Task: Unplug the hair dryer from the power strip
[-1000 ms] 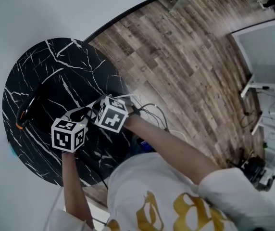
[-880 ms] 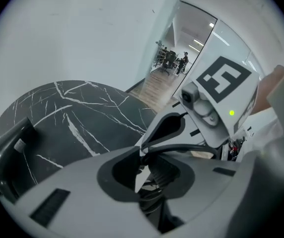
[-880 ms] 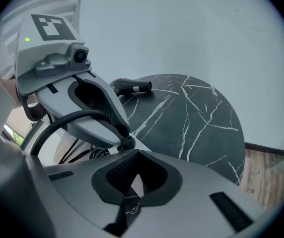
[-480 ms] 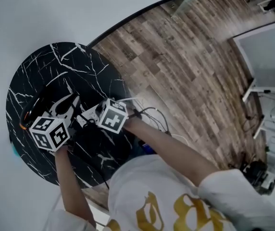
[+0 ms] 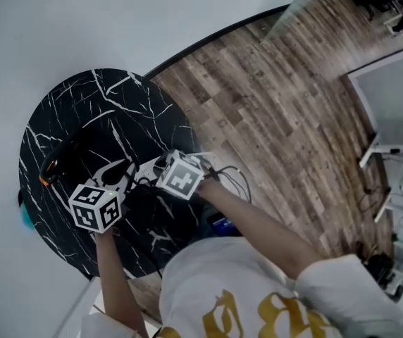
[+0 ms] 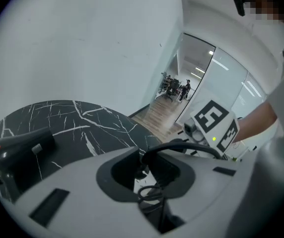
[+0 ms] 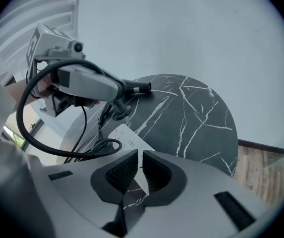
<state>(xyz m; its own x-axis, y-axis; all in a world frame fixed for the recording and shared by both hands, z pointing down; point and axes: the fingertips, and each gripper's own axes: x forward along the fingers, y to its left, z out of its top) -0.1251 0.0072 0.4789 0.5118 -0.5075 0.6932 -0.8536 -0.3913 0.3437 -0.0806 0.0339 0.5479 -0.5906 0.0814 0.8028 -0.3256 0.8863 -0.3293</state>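
Left gripper [image 6: 149, 166] is clamped on the hair dryer's black plug [image 7: 114, 109]. In the left gripper view the jaws stand slightly apart with the dark plug end between the pads, and the black cord [image 6: 191, 147] arches out to the right. In the right gripper view the plug sits under the left gripper's tip, just above the white power strip [image 7: 124, 137], and looks clear of the sockets. More of the cord loops down beside the strip's near end. Right gripper [image 7: 138, 176] has its jaws closed together with nothing between the pads. Its tips are over the near end of the power strip; can't tell if they actually touch it. The power strip lies flat on the round black marble table [image 7: 196, 113], near the edge closest to the person, with a red mark at one end. Hair dryer [image 6: 20, 152], dark with an orange spot, lies on the table well left of the strip, apart from both grippers. In the head view both marker cubes are over the table's near side, left one lower left, right one by the wooden floor [image 5: 272, 111] edge.
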